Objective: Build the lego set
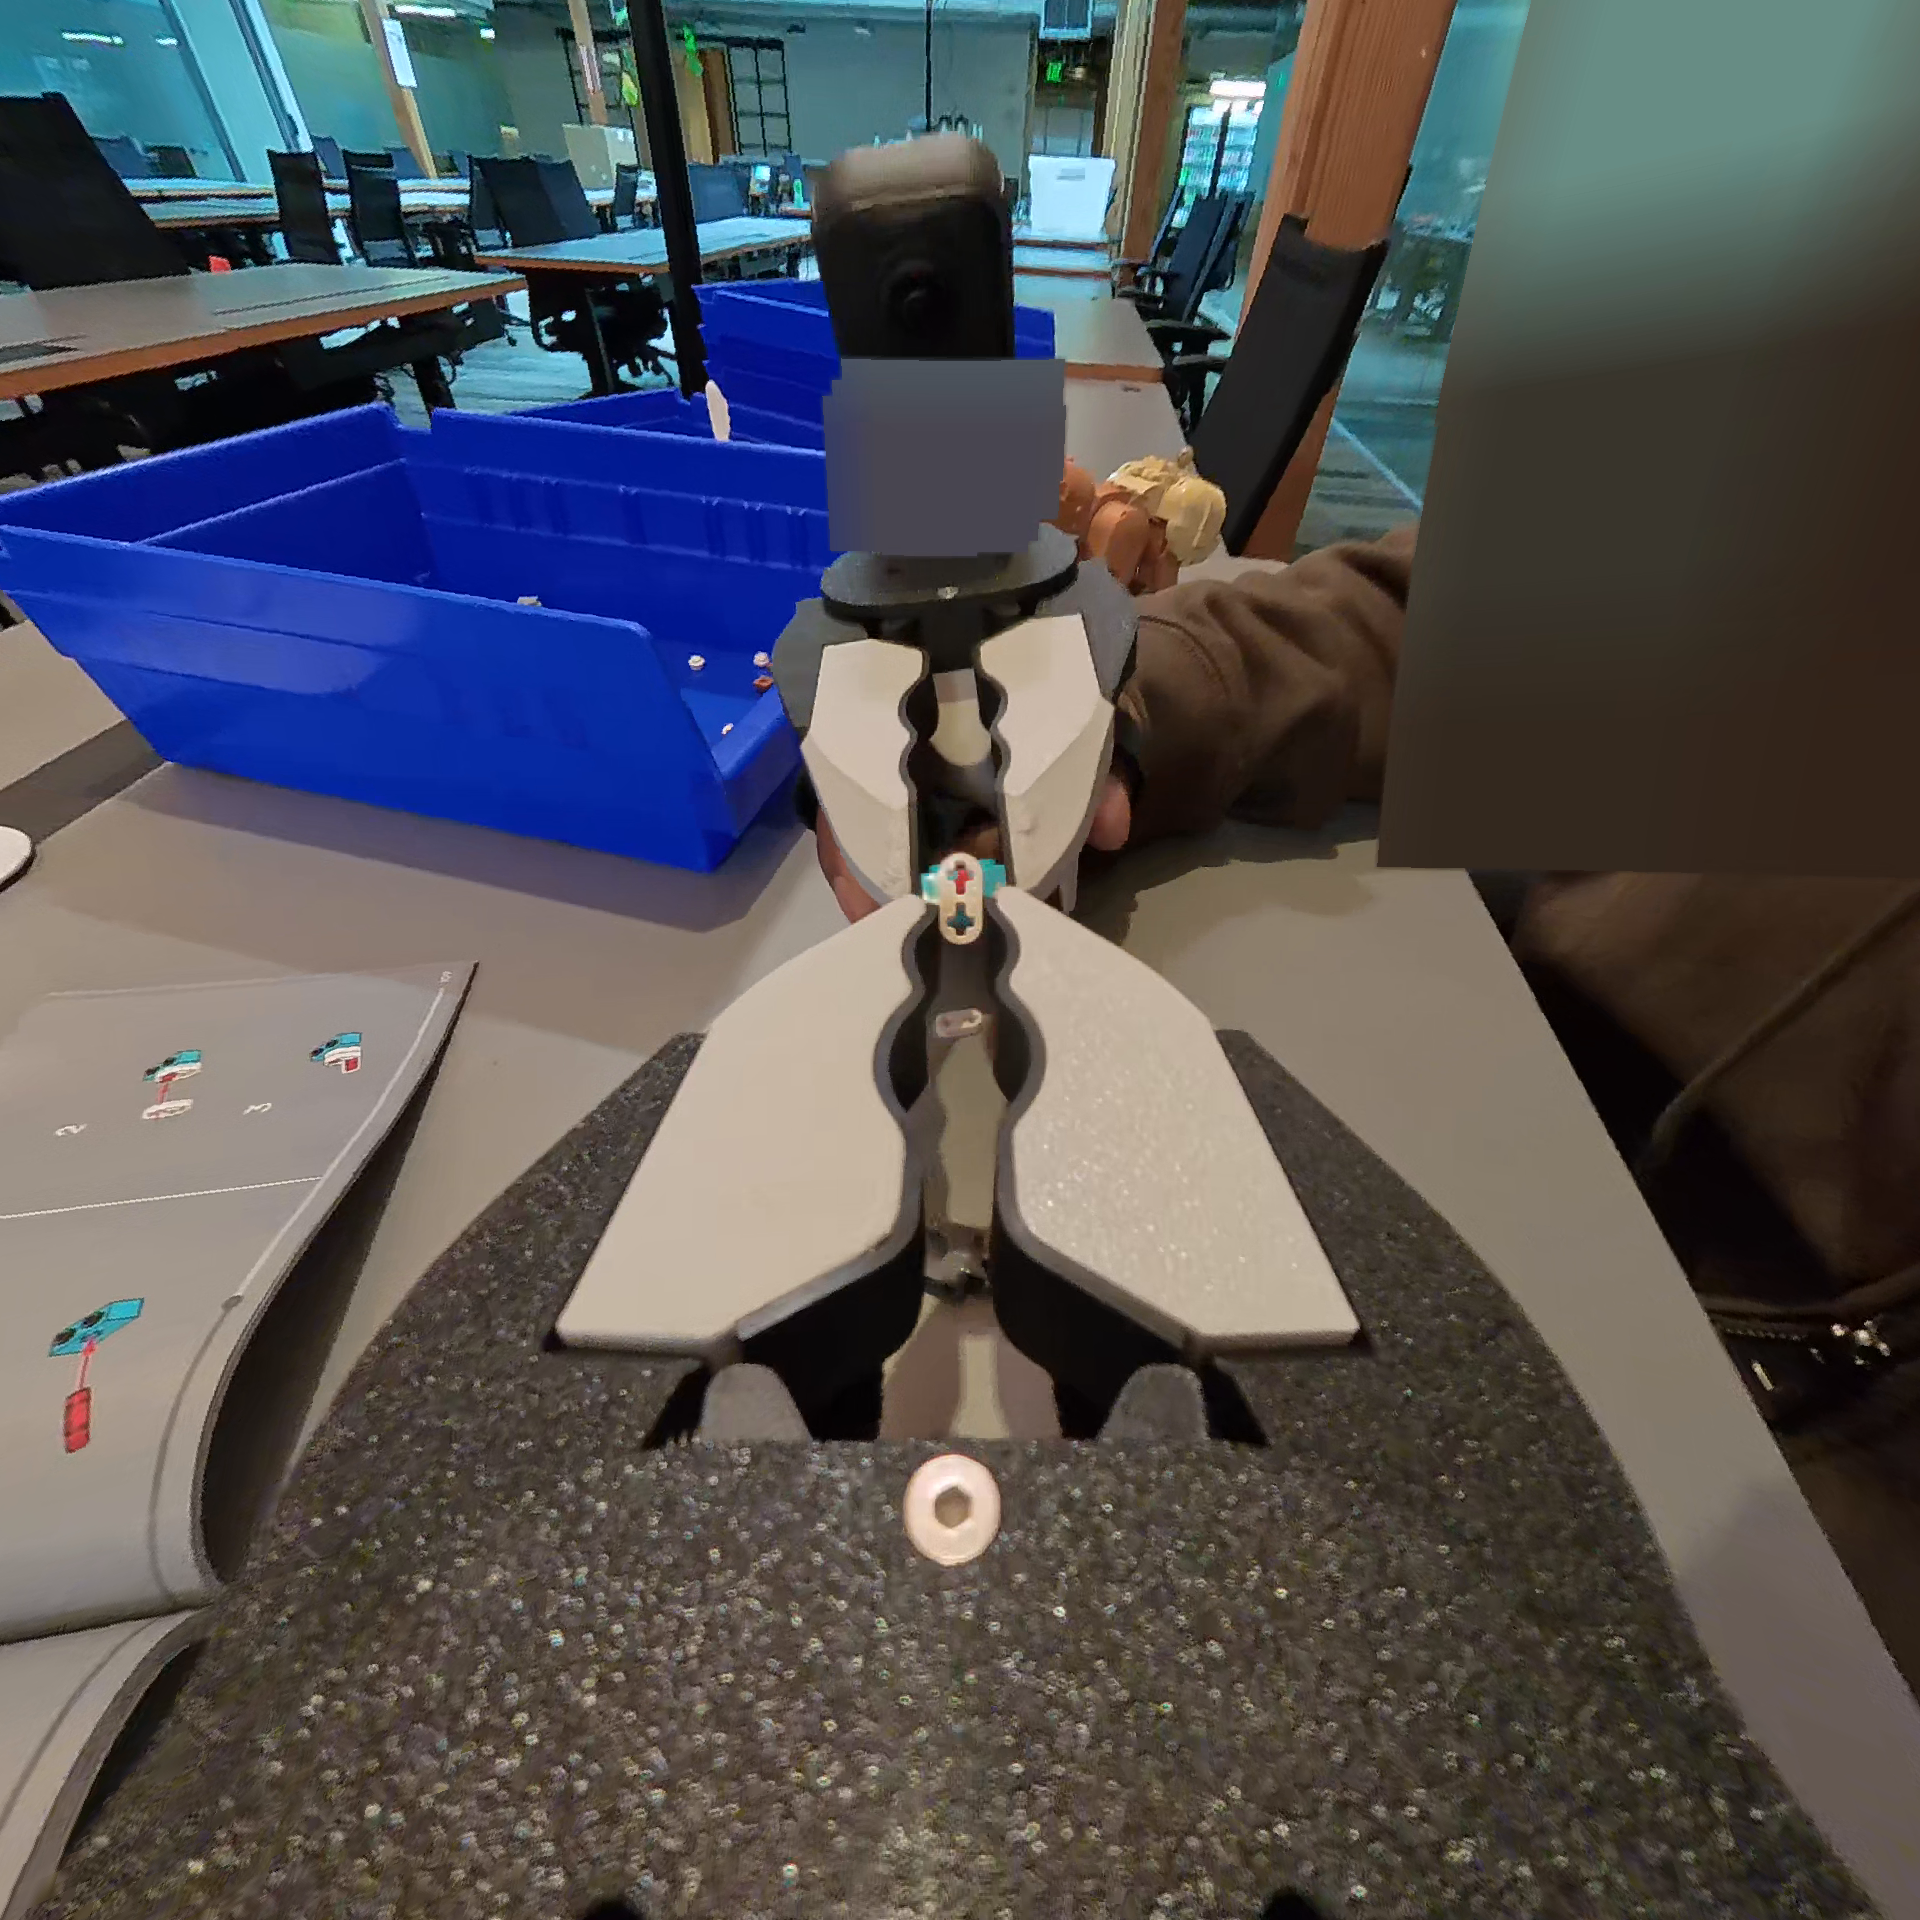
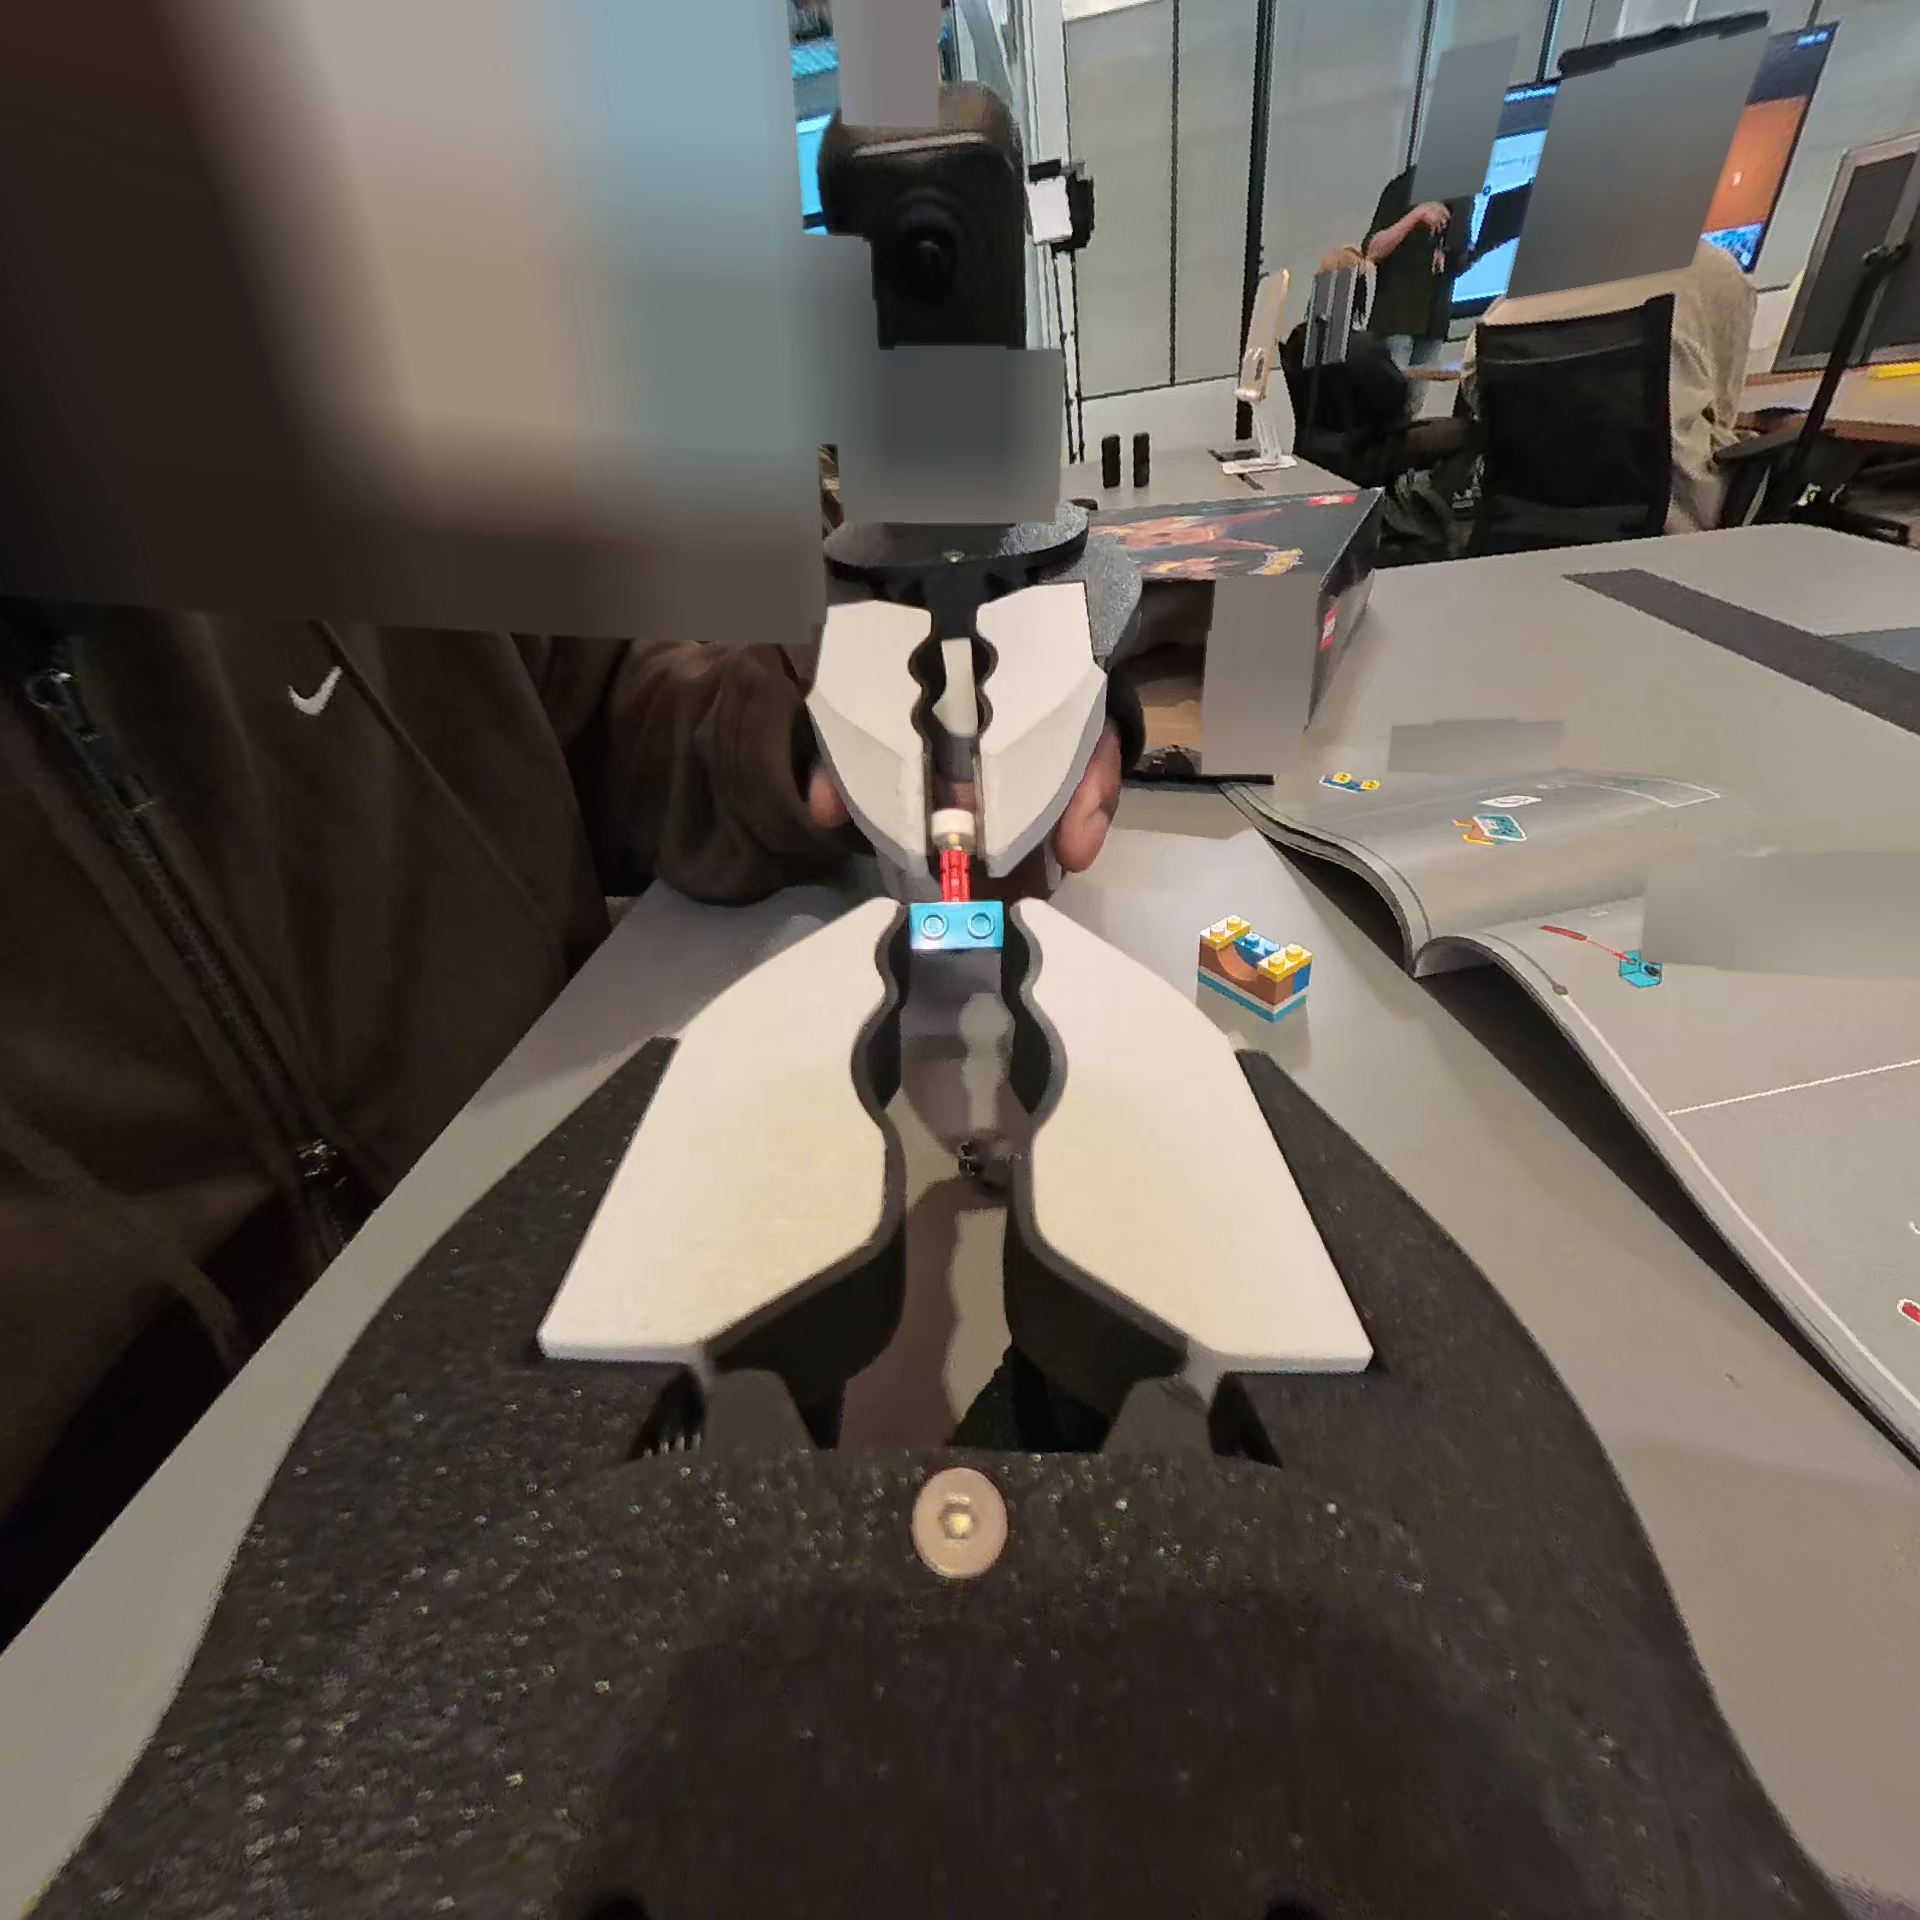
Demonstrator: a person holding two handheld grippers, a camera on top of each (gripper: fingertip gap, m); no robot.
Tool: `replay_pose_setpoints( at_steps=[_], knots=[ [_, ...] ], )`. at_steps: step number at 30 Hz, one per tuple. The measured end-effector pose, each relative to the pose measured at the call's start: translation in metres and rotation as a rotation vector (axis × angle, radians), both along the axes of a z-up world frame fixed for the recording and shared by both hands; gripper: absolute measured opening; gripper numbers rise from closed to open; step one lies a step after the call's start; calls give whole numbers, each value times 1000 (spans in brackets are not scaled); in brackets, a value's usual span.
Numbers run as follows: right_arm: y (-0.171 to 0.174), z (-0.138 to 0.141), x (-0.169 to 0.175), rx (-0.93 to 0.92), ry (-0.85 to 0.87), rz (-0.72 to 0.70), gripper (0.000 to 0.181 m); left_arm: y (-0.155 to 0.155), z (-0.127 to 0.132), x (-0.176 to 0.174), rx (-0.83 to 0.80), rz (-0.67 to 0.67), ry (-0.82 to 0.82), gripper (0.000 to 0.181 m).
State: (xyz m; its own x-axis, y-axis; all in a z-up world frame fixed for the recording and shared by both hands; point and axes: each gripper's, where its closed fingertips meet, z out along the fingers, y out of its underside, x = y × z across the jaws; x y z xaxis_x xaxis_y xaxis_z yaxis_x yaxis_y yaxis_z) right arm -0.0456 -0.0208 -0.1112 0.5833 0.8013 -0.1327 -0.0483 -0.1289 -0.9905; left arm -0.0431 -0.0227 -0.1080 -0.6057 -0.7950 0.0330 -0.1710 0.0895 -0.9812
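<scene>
In the left wrist view my left gripper (image 1: 961,920) is shut on a small white beam (image 1: 961,906) with cross holes. Facing it tip to tip, my right gripper (image 1: 961,847) holds a teal brick (image 1: 993,875) just behind the beam. A red axle (image 1: 962,880) sits in the beam's upper hole. In the right wrist view my right gripper (image 2: 956,940) is shut on the teal two-hole brick (image 2: 956,925). The red axle (image 2: 954,875) runs from the brick to the white piece (image 2: 954,828) held in the left gripper (image 2: 954,844). Both are held above the grey table.
Blue bins (image 1: 416,644) with a few small parts stand on the left. An open instruction booklet (image 1: 208,1143) (image 2: 1662,935) lies beside the grippers. A small arch build (image 2: 1254,966), the set's box (image 2: 1247,561) and a tan figure (image 1: 1143,509) stand on the table (image 2: 1558,644). The grippers are tip to tip, or close to it.
</scene>
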Motion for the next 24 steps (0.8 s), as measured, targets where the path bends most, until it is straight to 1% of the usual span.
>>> replay_pose_setpoints(
  at_steps=[8, 19, 24],
  knots=[
    [3, -9, 0, -23, -70, -23, 16, 3, -11, 0, 104, 16, 35, 7],
    [5, -25, 0, -34, -220, -59, 16, 4, -30, -1, 153, 7, 135, 7],
    [9, -37, 1, -70, -306, -91, 16, 9, -42, 0, 242, 31, 167, 7]
  ],
)
